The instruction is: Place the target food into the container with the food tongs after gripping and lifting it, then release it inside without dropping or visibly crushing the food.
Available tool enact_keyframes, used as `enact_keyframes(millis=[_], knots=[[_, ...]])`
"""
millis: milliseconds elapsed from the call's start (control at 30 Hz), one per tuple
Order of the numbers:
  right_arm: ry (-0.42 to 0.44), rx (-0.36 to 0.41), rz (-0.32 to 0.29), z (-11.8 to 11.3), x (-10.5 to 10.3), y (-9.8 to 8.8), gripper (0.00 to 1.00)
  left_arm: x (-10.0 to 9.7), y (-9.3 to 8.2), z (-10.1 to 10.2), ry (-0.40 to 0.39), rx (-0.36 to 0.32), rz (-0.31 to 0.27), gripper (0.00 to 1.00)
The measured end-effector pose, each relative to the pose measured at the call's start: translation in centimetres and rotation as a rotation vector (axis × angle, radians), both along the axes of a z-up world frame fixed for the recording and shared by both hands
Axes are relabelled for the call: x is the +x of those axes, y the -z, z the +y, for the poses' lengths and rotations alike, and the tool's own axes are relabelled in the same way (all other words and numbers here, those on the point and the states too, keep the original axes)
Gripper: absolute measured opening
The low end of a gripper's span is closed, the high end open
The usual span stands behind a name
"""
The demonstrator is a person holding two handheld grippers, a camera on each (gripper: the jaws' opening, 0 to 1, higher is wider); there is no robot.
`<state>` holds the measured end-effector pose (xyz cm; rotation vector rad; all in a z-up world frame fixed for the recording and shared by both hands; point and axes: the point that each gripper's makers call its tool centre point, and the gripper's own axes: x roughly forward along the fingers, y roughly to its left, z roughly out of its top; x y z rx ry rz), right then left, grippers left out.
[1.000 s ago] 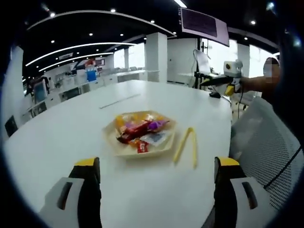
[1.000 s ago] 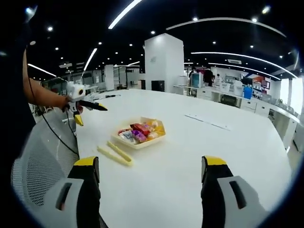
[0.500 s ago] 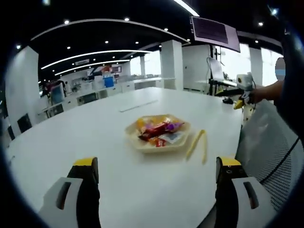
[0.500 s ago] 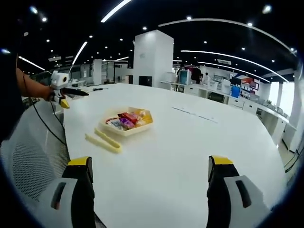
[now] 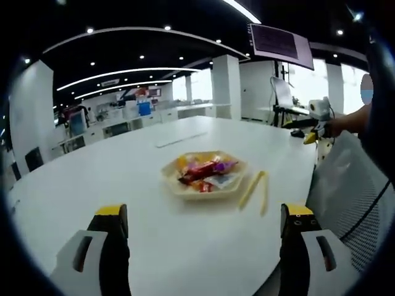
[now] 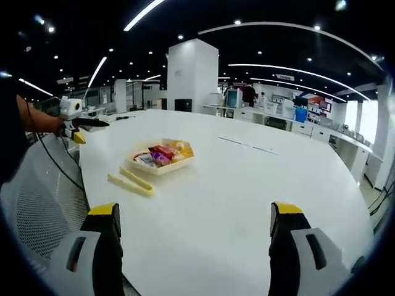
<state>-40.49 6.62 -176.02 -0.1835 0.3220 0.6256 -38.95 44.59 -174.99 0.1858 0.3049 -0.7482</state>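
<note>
**Snacks on the tray, tongs beside it, both grippers apart and empty**

Snacks point(image 5: 203, 174) in bright wrappers, red, orange and purple among them, lie heaped in a shallow yellow tray, well ahead of both my grippers.

Largest in my views is the white table point(image 5: 123, 185), broad, with a rounded edge. Beside the near edge I see the pale mesh back of a chair point(image 6: 43, 216); in the left gripper view it is on the right, in the right gripper view on the left.

My left gripper point(image 5: 203, 259) hangs above the near part of the table, its two yellow-tipped jaws spread wide with nothing between them. My right gripper point(image 6: 194, 253) is the same: jaws far apart, empty, over bare tabletop.

The tray point(image 5: 179, 188) sits flat on the table toward the chair side. In the right gripper view it point(image 6: 162, 169) is left of centre, with the snacks point(image 6: 162, 155) inside its rim.

A pair of yellow food tongs point(image 5: 257, 190) lies flat on the table just beside the tray, between the tray and the table edge nearest the chair, not touching it as far as I can tell. In the right gripper view the tongs point(image 6: 131, 183) are below and left of the tray. Neither gripper is near them.
</note>
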Motion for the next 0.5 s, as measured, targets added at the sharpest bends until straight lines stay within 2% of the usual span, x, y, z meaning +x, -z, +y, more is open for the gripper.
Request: enact_keyframes(millis=[67,167,500], knots=[[-0.002,0.001,-0.014,0.03,0.09,-0.15,1.00,0.01,-0.15,-0.08,-0.002,-0.002,-0.008,1.00],[0.006,0.001,0.015,-0.02,0.05,0.28,1.00,-0.02,0.23,0.08,-0.006,-0.002,0.002,1.00],[0.002,0.009,0.018,0.37,0.06,0.44,1.00,-0.41,0.13,0.10,-0.016,0.002,-0.002,1.00]])
